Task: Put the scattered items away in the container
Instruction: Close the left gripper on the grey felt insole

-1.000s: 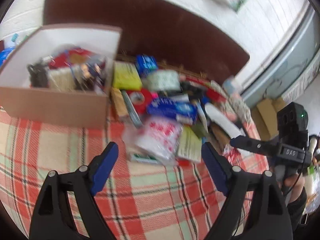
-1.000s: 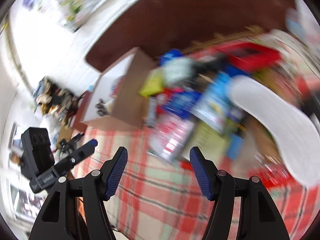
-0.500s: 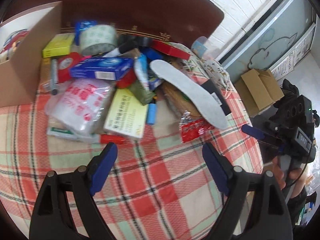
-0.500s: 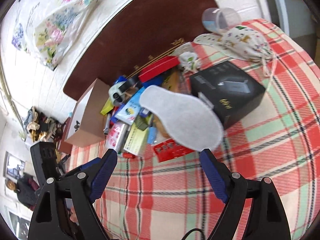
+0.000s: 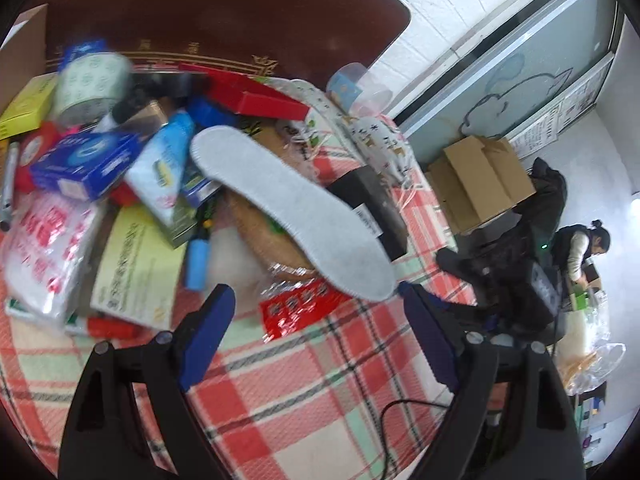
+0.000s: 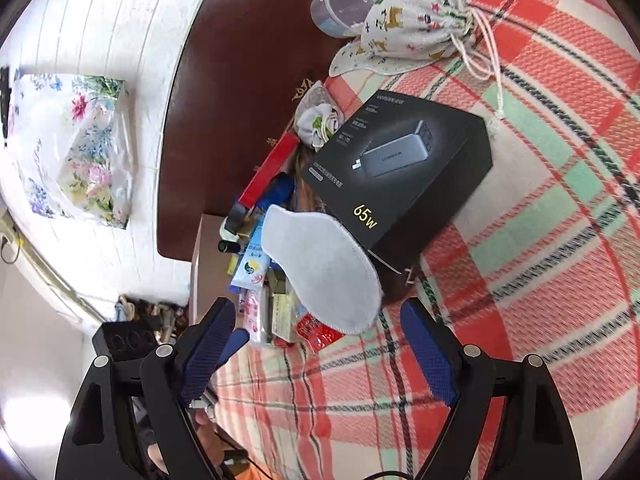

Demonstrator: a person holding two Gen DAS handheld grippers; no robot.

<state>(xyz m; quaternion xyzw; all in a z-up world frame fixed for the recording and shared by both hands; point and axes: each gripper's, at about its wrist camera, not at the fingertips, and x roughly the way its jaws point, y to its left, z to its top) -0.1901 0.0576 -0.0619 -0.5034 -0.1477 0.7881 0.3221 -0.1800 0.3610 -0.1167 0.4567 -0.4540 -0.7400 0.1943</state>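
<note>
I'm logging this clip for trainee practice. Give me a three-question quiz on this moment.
1. True or false: the grey insole lies on top of the pile.
2. What rests beside the black 65W box, at the far edge? A) printed drawstring pouch B) kettle C) shoe
3. Fill in: both the left hand-held gripper and the right hand-held gripper are ____ and hold nothing.

Key: 1 true; 2 A; 3 open.

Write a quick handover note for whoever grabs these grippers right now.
Left gripper: open, empty, over the plaid cloth near the red packet.
Right gripper: open, empty, facing the grey insole.
The insole lies atop the pile, beside the black charger box; the drawstring pouch sits farther back.
The cardboard box is at the pile's far left.
Most items are left to tidy.
</note>
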